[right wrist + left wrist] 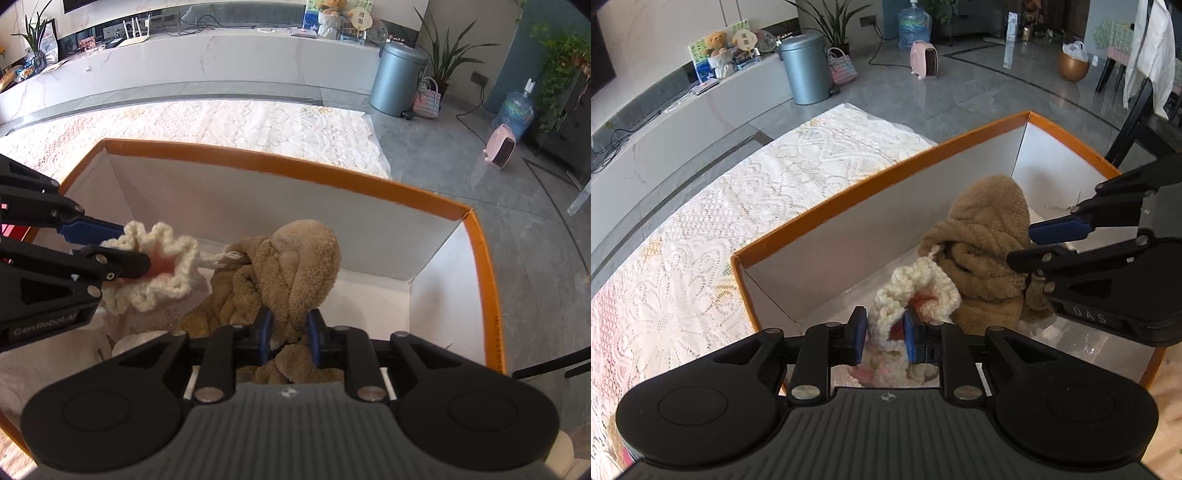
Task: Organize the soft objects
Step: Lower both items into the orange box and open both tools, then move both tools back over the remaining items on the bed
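On the left, our left gripper [885, 334] pinches the cream knitted piece [916, 291] inside the orange-rimmed box [871, 181]. Just beside it, to the right, our right gripper [290, 334] clamps the brown fleece bundle [291, 266].

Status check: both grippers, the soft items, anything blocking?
Left gripper shut on cream knit piece. Right gripper shut on brown plush garment. Both items inside the orange-rimmed box, side by side. Nothing in the way.
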The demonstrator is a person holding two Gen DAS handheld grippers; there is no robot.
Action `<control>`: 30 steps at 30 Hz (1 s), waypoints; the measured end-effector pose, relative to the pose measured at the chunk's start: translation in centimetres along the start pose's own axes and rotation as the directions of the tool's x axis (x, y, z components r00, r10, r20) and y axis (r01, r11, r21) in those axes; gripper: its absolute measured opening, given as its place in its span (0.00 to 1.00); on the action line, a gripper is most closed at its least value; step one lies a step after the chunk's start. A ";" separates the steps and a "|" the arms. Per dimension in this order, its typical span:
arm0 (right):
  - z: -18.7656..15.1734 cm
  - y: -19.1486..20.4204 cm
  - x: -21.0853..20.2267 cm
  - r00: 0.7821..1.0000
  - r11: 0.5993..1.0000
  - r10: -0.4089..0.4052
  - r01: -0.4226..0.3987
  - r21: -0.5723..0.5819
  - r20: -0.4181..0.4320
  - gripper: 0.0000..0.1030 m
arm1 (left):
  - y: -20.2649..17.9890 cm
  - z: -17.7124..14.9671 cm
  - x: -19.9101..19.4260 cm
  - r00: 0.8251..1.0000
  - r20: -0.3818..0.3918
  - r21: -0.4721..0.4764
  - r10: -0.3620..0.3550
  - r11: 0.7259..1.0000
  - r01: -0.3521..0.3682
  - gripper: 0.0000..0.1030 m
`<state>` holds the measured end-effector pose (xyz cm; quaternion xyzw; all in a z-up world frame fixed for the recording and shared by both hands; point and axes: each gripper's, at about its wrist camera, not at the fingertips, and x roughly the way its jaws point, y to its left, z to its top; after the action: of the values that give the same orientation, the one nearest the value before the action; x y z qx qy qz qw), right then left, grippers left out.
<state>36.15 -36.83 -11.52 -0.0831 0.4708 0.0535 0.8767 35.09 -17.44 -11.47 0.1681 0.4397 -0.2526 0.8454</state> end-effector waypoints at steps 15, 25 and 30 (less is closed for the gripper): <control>-2.1 2.4 -8.5 0.992 0.999 0.017 -0.022 0.038 0.126 0.57 | 0.2 -1.5 -11.8 0.970 0.245 -0.078 0.009 0.997 0.010 0.50; -7.6 10.8 -15.2 0.937 0.973 0.165 -0.206 0.104 0.309 0.72 | 0.4 -10.4 -19.1 0.916 0.366 -0.224 0.165 0.971 -0.085 0.50; -10.6 16.1 -15.8 0.917 0.958 0.183 -0.247 0.146 0.353 0.72 | 2.6 -16.2 -19.8 0.913 0.307 -0.366 0.269 0.919 -0.147 0.50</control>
<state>16.01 -23.39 -5.61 0.0629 0.3234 0.1187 0.9367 16.32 -1.64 -3.93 0.0204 0.2976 -0.1072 0.9484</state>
